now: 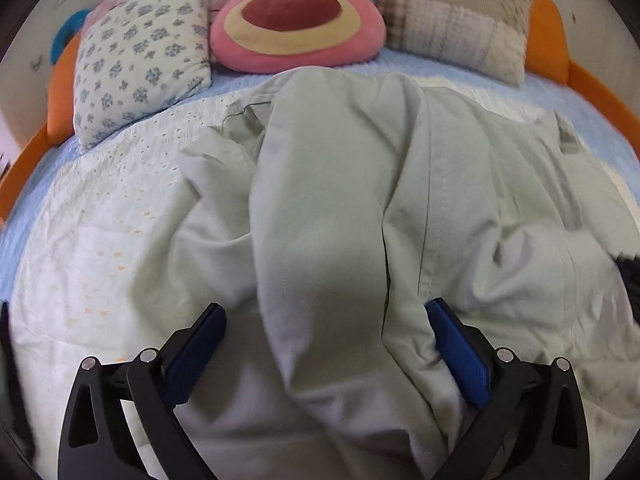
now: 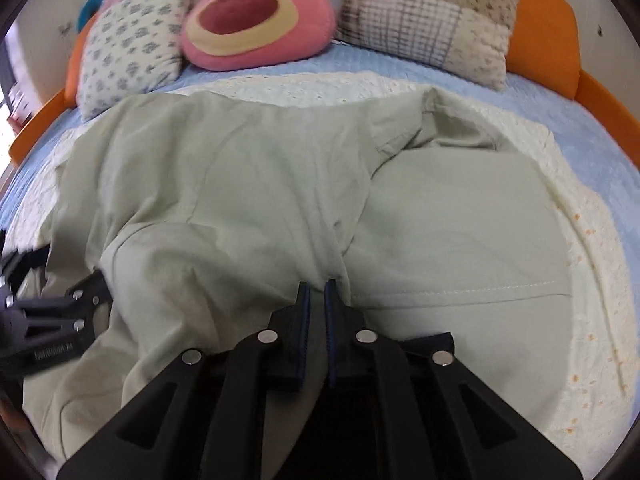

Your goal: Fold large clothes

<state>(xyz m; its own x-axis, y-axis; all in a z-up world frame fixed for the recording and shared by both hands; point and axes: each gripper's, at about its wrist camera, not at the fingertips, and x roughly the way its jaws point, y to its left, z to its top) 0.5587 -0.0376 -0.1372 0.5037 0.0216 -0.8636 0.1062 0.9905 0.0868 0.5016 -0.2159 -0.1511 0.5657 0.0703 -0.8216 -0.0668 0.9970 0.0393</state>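
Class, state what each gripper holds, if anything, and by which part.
Right gripper pinches a central fold of the pale green garment. Left gripper is open, straddling a fold, holding nothing.

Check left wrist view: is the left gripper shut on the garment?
No. The left gripper stands wide open, its blue pads astride a ridge of the green garment.

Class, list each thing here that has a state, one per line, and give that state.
Left gripper: open, a ridge of cloth between its fingers.
Right gripper: shut on a pinch of the garment.
Pale green garment: rumpled, not yet folded, spread on the bed.
Pink bear cushion: propped between the pillows.
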